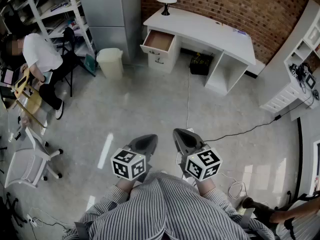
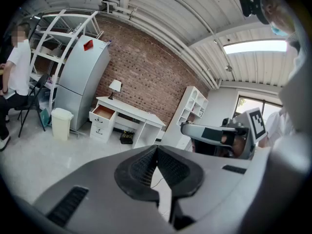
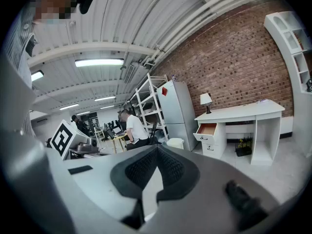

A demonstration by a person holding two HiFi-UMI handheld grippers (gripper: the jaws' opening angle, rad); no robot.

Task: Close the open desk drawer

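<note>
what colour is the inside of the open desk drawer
Reddish-brown wood inside the drawer, with a white front; shows best in the head view.

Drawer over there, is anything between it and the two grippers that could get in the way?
Nothing big. Only floor lies between the left gripper, the right gripper and the open drawer. A thin white cable runs along it, and the bin stands off to the left.
</note>
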